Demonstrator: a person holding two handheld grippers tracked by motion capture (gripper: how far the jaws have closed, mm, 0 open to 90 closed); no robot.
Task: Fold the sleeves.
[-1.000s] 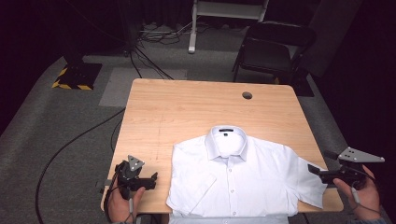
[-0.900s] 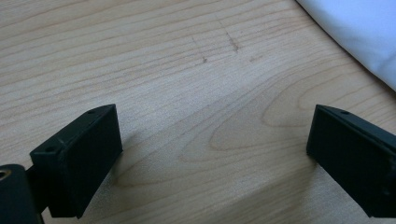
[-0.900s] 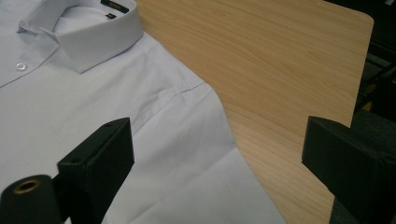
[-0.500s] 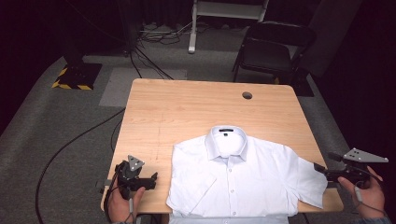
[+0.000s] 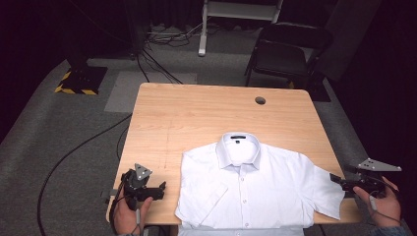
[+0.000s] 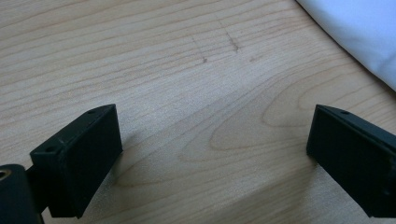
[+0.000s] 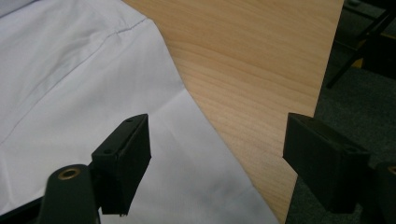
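Note:
A white short-sleeved shirt (image 5: 255,189) lies flat, buttoned and collar away from me, on the near half of the wooden table (image 5: 206,115). My left gripper (image 5: 160,189) rests on the table's near left corner, open, a short way left of the shirt's sleeve; its view has bare wood between the jaws and shirt cloth (image 6: 359,28) at the top right. My right gripper (image 5: 335,179) hovers open at the table's right edge beside the right sleeve (image 7: 93,93), with sleeve cloth and wood between its jaws (image 7: 217,154).
A round cable hole (image 5: 260,101) sits near the table's far right corner. A black chair (image 5: 287,51) stands behind the table on grey carpet, with cables (image 5: 147,64) and a yellow-black striped mat (image 5: 76,90) to the far left.
My right gripper has drifted slightly down and right, off the sleeve toward the table's edge. The left gripper and the shirt have not moved.

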